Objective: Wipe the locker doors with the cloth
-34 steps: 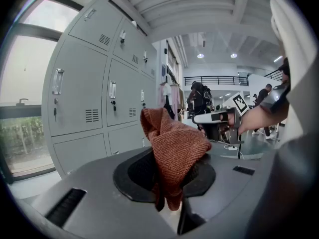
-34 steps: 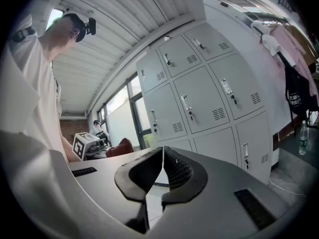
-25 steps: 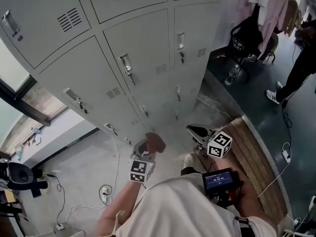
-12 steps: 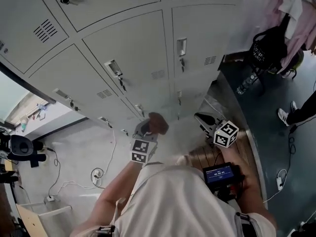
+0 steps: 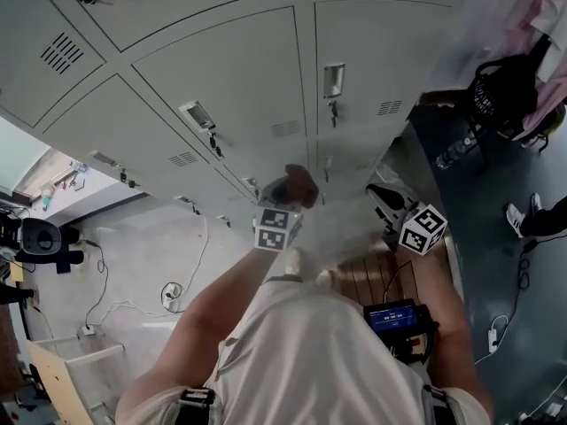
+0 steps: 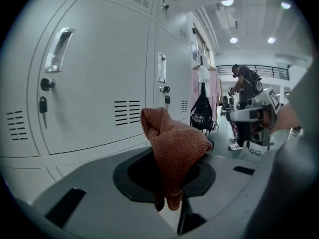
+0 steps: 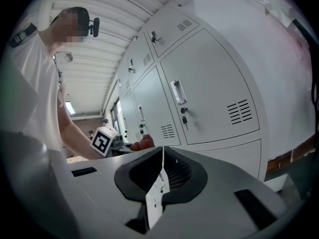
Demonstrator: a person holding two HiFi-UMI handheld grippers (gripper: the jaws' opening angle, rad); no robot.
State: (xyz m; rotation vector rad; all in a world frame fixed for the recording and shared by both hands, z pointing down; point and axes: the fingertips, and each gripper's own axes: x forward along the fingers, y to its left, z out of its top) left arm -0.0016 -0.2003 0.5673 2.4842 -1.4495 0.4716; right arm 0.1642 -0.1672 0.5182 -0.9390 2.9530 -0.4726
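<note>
Surroundings: grey locker doors point(image 5: 239, 87) fill the top of the head view, each with a recessed handle point(image 5: 333, 79) and a key in the lock point(image 5: 334, 110). A black bag point(image 5: 505, 96) and pink clothes point(image 5: 549, 16) hang at the right end of the bank, with a water bottle point(image 5: 447, 153) on the dark floor below them. A wooden bench point(image 5: 372, 277) sits under the right arm, and cables point(image 5: 177, 299) trail over the pale floor on the left. A second person's leg and shoe point(image 5: 532, 220) show at the right edge. Nothing stands between the grippers and the doors.

Cloth point(image 5: 299, 184): rust-brown knit, bunched into a folded lump with one corner poking up and a tail hanging down through the jaw slot. The left gripper point(image 5: 288, 195) is clamped on it and holds it in front of a lower door, just under the vent slots. I can't tell whether the cloth touches the metal.

Right gripper point(image 5: 383, 200): jaws pressed together with nothing in them. It is held off to the side, near the lockers' right end.

Versus 0.5 s ago: the left gripper and cloth sit higher in the head view, closer in under the keyed door. The right gripper has also come up a little. The grip on the cloth is unchanged.
</note>
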